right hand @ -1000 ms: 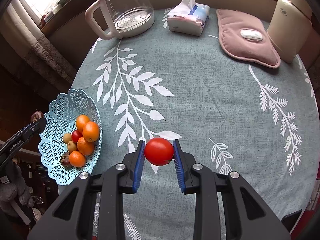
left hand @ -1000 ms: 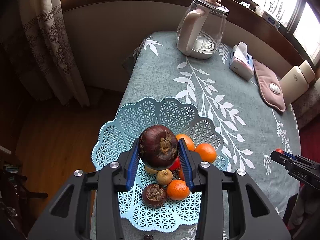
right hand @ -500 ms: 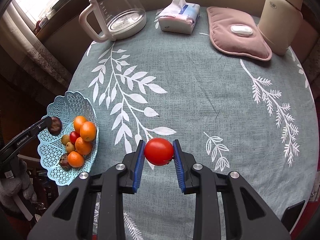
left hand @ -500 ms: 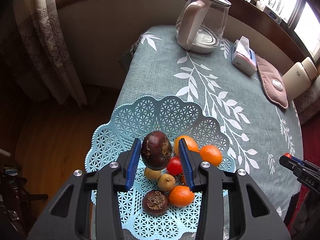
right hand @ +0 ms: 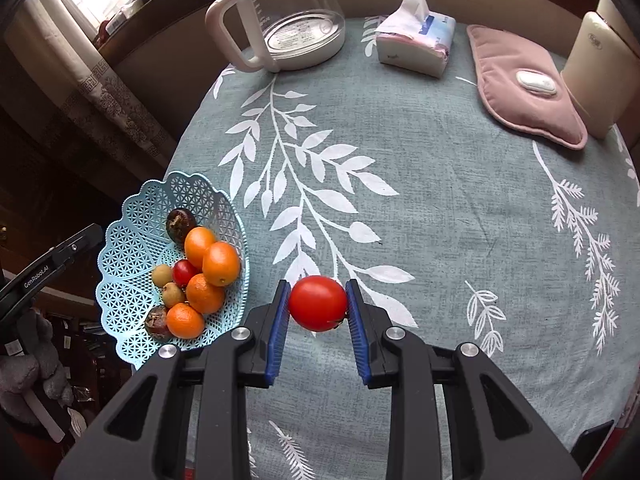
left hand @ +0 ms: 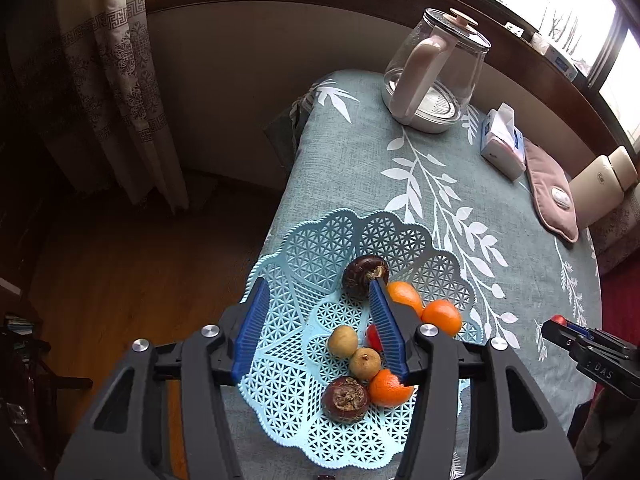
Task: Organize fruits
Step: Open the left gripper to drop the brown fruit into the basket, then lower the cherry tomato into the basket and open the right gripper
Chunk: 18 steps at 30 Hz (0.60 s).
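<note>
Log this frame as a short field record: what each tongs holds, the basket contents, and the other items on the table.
left tongs: open, empty, over basket
right tongs: shut on red tomato, above tablecloth
basket: blue lattice, at table edge
basket contents: oranges, two dark brown fruits, two small tan fruits, small red fruit
other items: glass kettle, tissue pack, pink pad

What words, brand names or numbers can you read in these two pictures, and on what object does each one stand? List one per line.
"GenRobot.AI": on the left gripper, seen from the right wrist.
"DAS": partial lettering on the right gripper, seen from the left wrist.
Graduation marks on the glass kettle: too small to read.
Print on the tissue pack and logo on the cream container: blurred.
</note>
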Tool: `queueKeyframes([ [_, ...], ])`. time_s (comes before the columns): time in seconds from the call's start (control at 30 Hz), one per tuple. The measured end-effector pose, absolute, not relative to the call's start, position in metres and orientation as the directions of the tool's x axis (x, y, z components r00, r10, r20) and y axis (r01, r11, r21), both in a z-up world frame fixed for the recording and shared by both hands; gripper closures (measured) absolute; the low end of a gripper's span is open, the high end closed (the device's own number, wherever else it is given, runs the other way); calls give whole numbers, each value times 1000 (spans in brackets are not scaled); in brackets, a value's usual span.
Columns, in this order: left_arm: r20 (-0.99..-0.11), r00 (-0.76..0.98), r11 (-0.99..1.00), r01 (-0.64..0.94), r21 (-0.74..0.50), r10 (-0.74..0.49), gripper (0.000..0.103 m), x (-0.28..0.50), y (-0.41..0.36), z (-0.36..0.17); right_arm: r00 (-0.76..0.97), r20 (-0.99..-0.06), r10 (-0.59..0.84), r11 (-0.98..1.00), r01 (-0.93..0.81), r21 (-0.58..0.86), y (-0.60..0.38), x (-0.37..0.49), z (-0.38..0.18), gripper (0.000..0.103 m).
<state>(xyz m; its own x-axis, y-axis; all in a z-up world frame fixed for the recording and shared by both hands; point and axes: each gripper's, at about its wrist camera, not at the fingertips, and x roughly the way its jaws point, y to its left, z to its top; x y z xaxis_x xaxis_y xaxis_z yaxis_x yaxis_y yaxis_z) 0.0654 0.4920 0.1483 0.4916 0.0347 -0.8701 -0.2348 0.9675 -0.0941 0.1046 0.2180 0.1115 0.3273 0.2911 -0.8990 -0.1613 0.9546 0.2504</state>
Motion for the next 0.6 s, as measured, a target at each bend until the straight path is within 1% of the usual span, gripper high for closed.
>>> queueKeyframes([
  [0.23,-872,487,952,-289,-98,58,44,45,516,151,281,-886,369,917,-267,297,270,115,116,75],
  [0.6,-877,474,936,-339,-92,85,44,26,538,150,228,-873,431,856,-409,316,351,127,122,75],
])
